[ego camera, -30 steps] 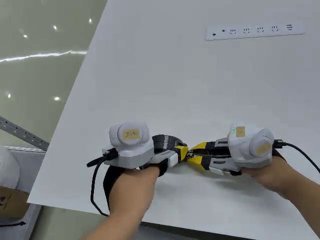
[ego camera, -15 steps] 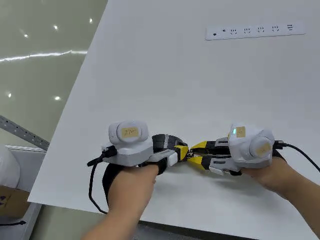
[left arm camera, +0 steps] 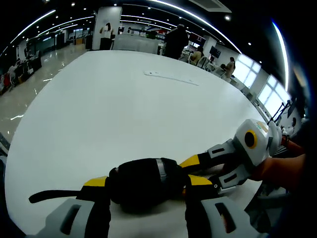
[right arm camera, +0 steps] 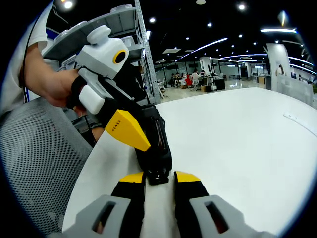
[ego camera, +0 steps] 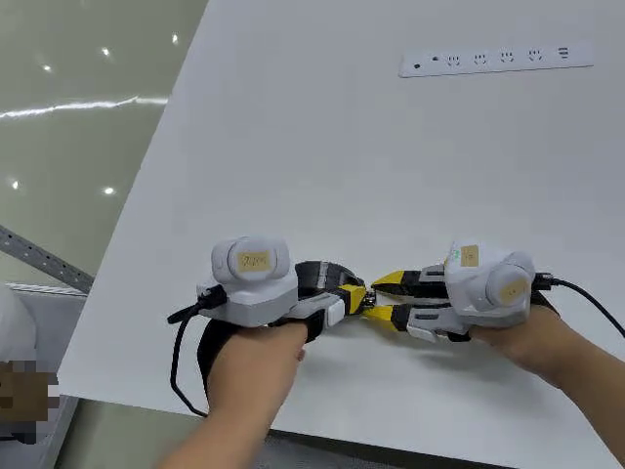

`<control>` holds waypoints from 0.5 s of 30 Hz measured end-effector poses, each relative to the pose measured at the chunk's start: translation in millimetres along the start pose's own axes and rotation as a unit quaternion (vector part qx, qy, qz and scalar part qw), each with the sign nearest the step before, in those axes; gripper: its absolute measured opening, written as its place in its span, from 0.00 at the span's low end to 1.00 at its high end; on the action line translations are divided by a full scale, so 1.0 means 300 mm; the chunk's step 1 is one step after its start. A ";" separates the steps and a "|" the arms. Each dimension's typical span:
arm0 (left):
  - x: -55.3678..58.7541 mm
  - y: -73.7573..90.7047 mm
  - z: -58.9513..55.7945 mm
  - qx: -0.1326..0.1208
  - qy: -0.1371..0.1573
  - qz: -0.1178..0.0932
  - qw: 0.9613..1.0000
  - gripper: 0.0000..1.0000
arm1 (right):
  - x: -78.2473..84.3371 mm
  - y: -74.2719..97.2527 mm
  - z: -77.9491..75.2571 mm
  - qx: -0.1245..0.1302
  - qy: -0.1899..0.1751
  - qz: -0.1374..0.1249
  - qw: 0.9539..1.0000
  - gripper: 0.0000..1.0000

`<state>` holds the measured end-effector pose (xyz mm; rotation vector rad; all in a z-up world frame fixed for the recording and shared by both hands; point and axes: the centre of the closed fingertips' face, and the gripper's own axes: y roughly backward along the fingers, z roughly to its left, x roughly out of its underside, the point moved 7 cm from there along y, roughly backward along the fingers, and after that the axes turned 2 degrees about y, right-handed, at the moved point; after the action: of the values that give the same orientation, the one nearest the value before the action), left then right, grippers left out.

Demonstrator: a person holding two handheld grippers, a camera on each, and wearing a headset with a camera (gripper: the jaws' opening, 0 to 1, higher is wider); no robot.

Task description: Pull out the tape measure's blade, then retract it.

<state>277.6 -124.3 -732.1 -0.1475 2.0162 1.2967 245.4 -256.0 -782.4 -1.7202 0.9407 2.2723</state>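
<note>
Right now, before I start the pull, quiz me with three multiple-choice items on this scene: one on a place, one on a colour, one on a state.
1. Where does the power strip lie on the table?
A. Between the two grippers
B. At the far side, beyond both grippers
C. Hanging over the near edge

2. What colour are the fingertips of the right gripper?
A. Yellow
B. Red
C. Green

3. What is the state of the left gripper?
A. Open, with nothing between its jaws
B. Shut on the power strip
C. Shut on the black tape measure

Answers:
1. B, as the head view shows the strip far up the table, away from both grippers.
2. A, as the right gripper view shows yellow tips on black jaws.
3. C, as the left gripper view shows the black case clamped between its jaws.
</note>
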 end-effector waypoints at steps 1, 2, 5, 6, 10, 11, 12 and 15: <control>0.001 0.000 0.000 0.001 -0.004 0.000 1.000 0.58 | -0.001 0.001 0.000 0.001 0.001 0.000 1.000 0.22; 0.002 0.001 0.000 0.002 -0.007 0.000 1.000 0.58 | -0.003 0.003 0.001 0.001 -0.001 -0.001 1.000 0.23; 0.009 0.006 0.001 0.005 -0.012 0.000 1.000 0.58 | -0.009 0.011 0.005 0.002 -0.005 -0.005 1.000 0.28; 0.013 0.009 0.002 0.007 -0.013 -0.001 1.000 0.58 | -0.009 0.016 0.006 0.003 -0.005 -0.005 1.000 0.29; 0.031 0.017 0.005 0.013 -0.018 -0.001 1.000 0.58 | -0.011 0.035 0.004 0.009 -0.007 -0.006 1.000 0.31; 0.034 0.018 0.007 0.013 -0.021 -0.001 1.000 0.58 | -0.011 0.037 0.003 0.010 -0.007 -0.006 1.000 0.32; 0.036 0.019 0.008 0.014 -0.022 -0.001 1.000 0.58 | -0.012 0.039 0.004 0.011 -0.007 -0.005 1.000 0.32; 0.038 0.020 0.011 0.019 -0.026 -0.001 0.999 0.59 | -0.014 0.046 0.007 0.012 -0.009 -0.004 1.000 0.34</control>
<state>268.2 -115.4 -735.6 -0.0974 1.9946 1.2468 238.9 -264.7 -772.8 -1.6878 0.9522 2.2571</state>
